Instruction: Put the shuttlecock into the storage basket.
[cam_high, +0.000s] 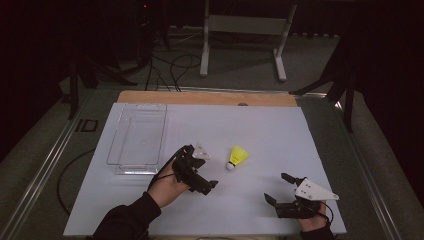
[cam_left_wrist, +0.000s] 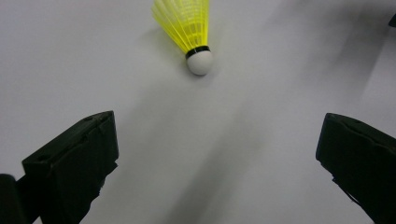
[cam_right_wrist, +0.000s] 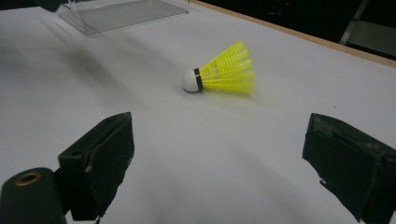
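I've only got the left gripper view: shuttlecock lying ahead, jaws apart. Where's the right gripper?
Observer: In the high view the right gripper sits near the table's near right corner, apart from the shuttlecock.
Operator: Is it open?
Observer: Yes, in the right gripper view its jaws stand wide apart, nothing between them.
Operator: Anything to drop the shuttlecock into?
Observer: A clear tray lies on the table's left part, beyond the left gripper.
Operator: Which way does the cork point?
Observer: In the high view the white cork points toward the person, the yellow skirt away.
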